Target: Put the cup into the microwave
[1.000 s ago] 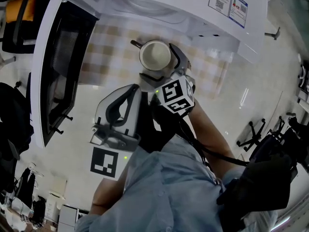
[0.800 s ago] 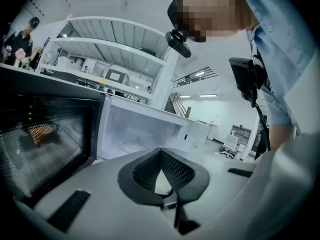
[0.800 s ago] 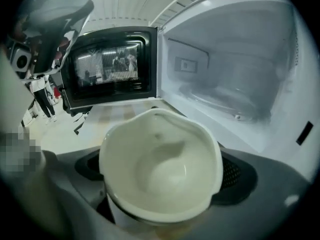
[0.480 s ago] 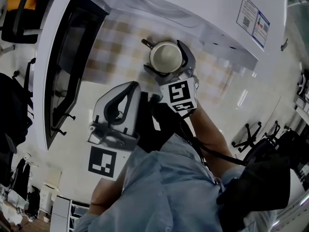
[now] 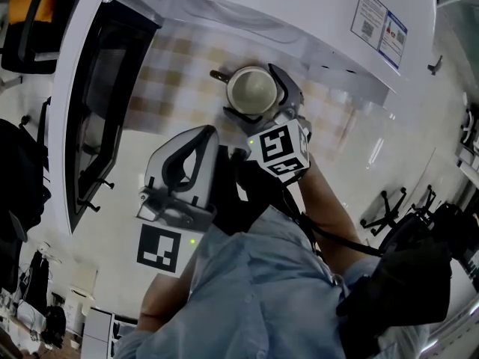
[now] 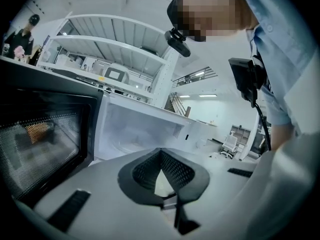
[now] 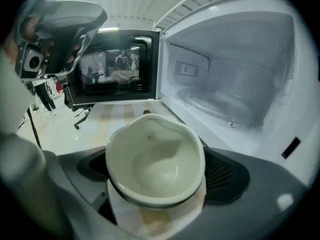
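One cup (image 5: pixel 253 90) and two hand-held grippers, left (image 5: pixel 196 144) and right (image 5: pixel 258 105), in front of one microwave (image 5: pixel 247 6), on one counter (image 5: pixel 176 77).

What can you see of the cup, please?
The cup is cream and glossy like ceramic, with a round, slightly pinched rim. It is empty and upright, between the jaws of the right gripper, which have just been closing and meet its sides. It is in front of the open microwave, over a checked cloth.
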Action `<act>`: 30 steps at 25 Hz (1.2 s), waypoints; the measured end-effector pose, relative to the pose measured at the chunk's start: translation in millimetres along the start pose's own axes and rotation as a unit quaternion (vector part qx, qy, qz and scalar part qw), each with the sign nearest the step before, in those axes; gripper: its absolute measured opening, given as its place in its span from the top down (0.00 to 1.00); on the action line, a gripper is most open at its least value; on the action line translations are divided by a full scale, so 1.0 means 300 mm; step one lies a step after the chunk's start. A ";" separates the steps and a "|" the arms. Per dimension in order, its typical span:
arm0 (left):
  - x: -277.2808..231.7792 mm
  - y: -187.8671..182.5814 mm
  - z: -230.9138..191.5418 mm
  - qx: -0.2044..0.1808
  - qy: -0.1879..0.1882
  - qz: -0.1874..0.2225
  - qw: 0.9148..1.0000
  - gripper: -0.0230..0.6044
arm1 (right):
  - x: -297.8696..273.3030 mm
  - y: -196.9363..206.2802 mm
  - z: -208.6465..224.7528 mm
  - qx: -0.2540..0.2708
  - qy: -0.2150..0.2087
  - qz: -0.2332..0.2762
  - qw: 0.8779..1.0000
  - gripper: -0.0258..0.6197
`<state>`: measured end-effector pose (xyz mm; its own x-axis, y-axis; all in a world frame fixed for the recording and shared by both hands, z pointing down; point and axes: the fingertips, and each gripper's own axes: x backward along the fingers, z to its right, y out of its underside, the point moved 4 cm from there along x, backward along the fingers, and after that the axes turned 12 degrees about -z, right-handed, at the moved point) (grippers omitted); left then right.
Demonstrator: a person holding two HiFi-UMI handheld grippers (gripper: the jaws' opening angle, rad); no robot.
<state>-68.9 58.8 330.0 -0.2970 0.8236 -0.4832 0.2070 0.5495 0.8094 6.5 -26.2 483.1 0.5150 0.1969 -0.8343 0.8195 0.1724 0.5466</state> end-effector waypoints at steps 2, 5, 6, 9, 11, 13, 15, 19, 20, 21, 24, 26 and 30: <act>0.003 -0.004 0.005 0.000 -0.001 0.003 1.000 0.96 | 0.018 -0.020 0.002 0.019 -0.007 -0.009 1.000 0.13; 0.011 -0.006 0.016 0.004 -0.003 0.006 1.000 0.96 | 0.008 -0.053 -0.003 0.038 -0.027 -0.019 0.999 0.12; 0.012 -0.006 0.020 0.006 -0.003 0.006 1.000 0.96 | -0.007 -0.056 -0.007 0.041 -0.038 -0.028 0.998 0.11; 0.014 -0.006 0.016 0.009 -0.003 0.006 1.000 0.96 | -0.044 -0.051 -0.017 0.045 -0.075 -0.058 0.994 0.10; 0.016 -0.007 -0.003 0.012 -0.007 0.004 1.000 0.96 | -0.047 -0.055 -0.012 0.041 -0.077 -0.064 0.994 0.09; 0.019 -0.012 -0.022 0.014 -0.013 0.005 1.000 0.96 | -0.045 -0.058 -0.010 0.031 -0.070 -0.057 0.995 0.09; 0.019 -0.018 -0.033 0.012 -0.015 0.006 1.000 0.96 | -0.039 -0.057 -0.004 0.021 -0.062 -0.048 0.997 0.09; 0.015 -0.013 -0.039 0.012 -0.015 0.002 1.000 0.96 | -0.031 -0.058 0.003 0.004 -0.057 -0.036 0.998 0.09; 0.013 -0.011 -0.035 0.012 -0.014 0.001 1.000 0.96 | -0.028 -0.061 0.004 0.000 -0.057 -0.032 0.998 0.09; 0.010 -0.011 -0.031 0.011 -0.012 0.000 1.000 0.96 | -0.023 -0.064 0.005 -0.003 -0.056 -0.029 0.998 0.09; 0.005 -0.012 -0.011 0.007 -0.007 0.002 1.000 0.96 | -0.005 -0.079 0.008 -0.001 -0.052 -0.020 0.998 0.09; 0.007 -0.017 0.008 0.007 -0.006 0.006 1.000 0.96 | 0.017 -0.090 0.012 0.003 -0.049 -0.015 0.999 0.09; 0.020 -0.039 0.053 -0.003 0.002 0.010 1.000 0.96 | 0.081 -0.132 0.022 -0.003 -0.043 -0.005 0.999 0.09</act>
<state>-58.1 59.5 312.2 -0.2958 0.8336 -0.4665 0.2073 0.5328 0.8205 -12.0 -34.6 440.7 0.5266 0.1123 -0.8427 0.8233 0.1798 0.5384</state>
